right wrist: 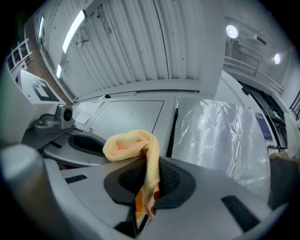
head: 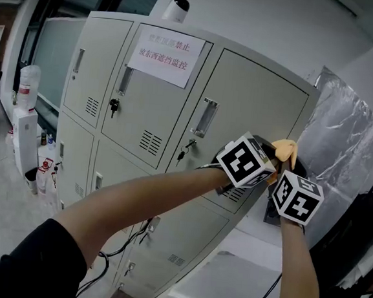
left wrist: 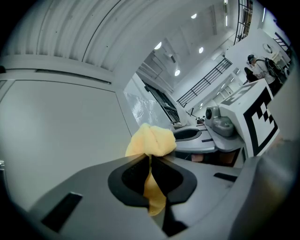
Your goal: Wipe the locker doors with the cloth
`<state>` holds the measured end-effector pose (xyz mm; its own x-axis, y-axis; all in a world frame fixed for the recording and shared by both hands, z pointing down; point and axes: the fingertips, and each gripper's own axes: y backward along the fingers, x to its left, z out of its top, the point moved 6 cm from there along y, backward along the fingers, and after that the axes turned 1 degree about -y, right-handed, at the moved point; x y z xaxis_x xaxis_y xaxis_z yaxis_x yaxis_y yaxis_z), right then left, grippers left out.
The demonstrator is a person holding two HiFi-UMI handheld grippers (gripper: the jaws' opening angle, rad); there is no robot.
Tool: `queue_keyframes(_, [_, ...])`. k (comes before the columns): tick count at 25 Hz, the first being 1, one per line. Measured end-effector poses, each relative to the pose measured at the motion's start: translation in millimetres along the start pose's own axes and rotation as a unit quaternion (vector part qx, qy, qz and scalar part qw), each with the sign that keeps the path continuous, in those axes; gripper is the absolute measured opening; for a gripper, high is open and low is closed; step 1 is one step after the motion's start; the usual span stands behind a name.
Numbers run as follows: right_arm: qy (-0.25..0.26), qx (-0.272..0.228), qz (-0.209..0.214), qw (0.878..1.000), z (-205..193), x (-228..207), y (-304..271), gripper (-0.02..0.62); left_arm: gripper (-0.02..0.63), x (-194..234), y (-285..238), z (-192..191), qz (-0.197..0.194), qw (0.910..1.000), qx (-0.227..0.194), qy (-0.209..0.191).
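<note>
A yellow cloth (head: 285,147) is bunched against the right edge of the upper right locker door (head: 254,112). Both grippers meet at it. My left gripper (head: 268,157) reaches in from the left and is shut on the cloth (left wrist: 152,140), which bulges out past its jaws (left wrist: 150,158); the grey door (left wrist: 61,122) lies just to its left. My right gripper (head: 287,171) comes up from below and is shut on the cloth (right wrist: 129,143) too, a strip hanging down between its jaws (right wrist: 147,164). The other gripper's body (right wrist: 56,119) shows close by at the left.
The grey locker bank has a paper notice (head: 162,55), door handles and keys in the locks (head: 113,106). Crinkled plastic sheeting (head: 342,146) hangs right of the lockers. A water dispenser (head: 25,124) stands at the far left. Cables (head: 98,267) trail by the locker's foot.
</note>
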<state>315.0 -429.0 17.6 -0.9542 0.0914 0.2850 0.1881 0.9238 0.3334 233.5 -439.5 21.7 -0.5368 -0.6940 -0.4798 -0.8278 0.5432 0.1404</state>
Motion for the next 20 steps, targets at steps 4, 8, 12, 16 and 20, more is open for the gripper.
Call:
queue_keyframes(4, [-0.013, 0.001, 0.002, 1.0, 1, 4, 3, 0.063, 0.032, -1, 5, 0, 0.005, 1.0, 0.0, -0.003])
queue_keyframes(8, [-0.008, -0.003, 0.02, 1.0, -1, 22, 6, 0.063, 0.032, -1, 22, -9, 0.026, 0.9997, -0.001, 0.004])
queue_keyframes(12, [-0.011, -0.008, 0.046, 0.999, -1, 54, 3, 0.063, 0.032, 8, 51, -21, 0.049, 0.9988, 0.004, 0.002])
queue_keyframes(16, [-0.008, -0.009, 0.074, 0.997, -4, 93, -6, 0.063, 0.032, 25, 84, -39, 0.068, 0.9975, 0.02, 0.007])
queue_keyframes(20, [-0.006, -0.007, 0.098, 0.995, -13, 130, -14, 0.063, 0.032, 38, 113, -60, 0.085, 0.9953, 0.045, 0.014])
